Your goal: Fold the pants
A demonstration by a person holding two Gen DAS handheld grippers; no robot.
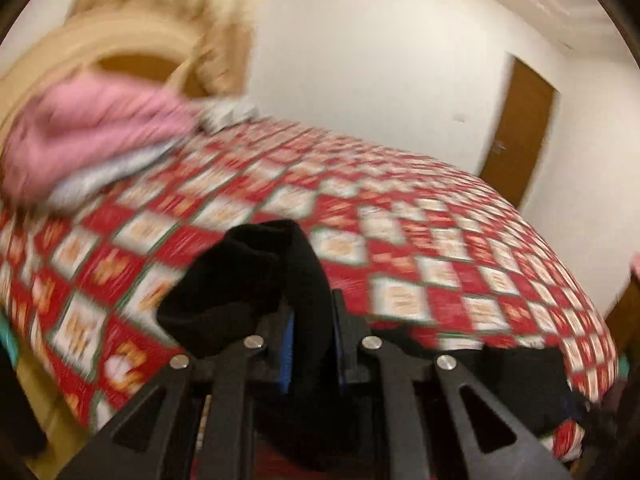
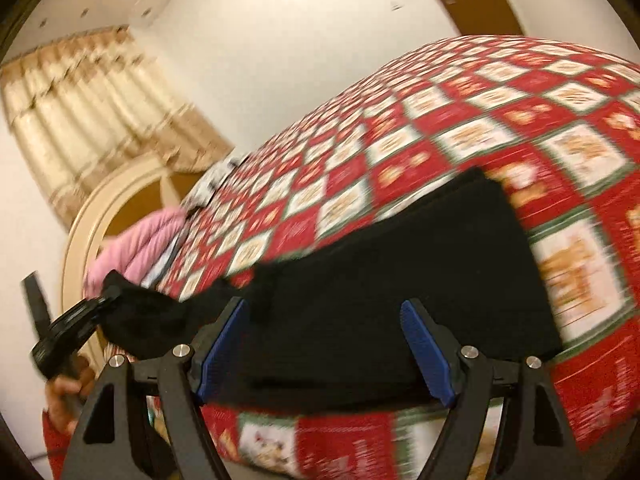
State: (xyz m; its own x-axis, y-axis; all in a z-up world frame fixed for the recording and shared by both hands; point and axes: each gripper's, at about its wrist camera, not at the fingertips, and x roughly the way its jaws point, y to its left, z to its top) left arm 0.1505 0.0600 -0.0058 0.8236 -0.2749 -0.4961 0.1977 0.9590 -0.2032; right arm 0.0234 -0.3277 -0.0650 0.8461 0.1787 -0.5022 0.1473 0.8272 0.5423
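Black pants (image 2: 400, 280) lie across the near edge of a bed with a red and white checked cover (image 2: 440, 120). My left gripper (image 1: 312, 344) is shut on a bunched end of the pants (image 1: 248, 280) and holds it lifted above the cover (image 1: 400, 208). In the right wrist view the left gripper (image 2: 100, 308) shows at the left, clamped on that same end. My right gripper (image 2: 324, 344) is open, its blue pads (image 2: 424, 348) spread wide over the pants without gripping them.
A pink garment (image 1: 92, 128) on a grey one lies at the far left of the bed, also in the right wrist view (image 2: 140, 244). A cream headboard (image 1: 120, 44), beige curtains (image 2: 80, 112), white walls and a brown door (image 1: 516, 132) surround the bed.
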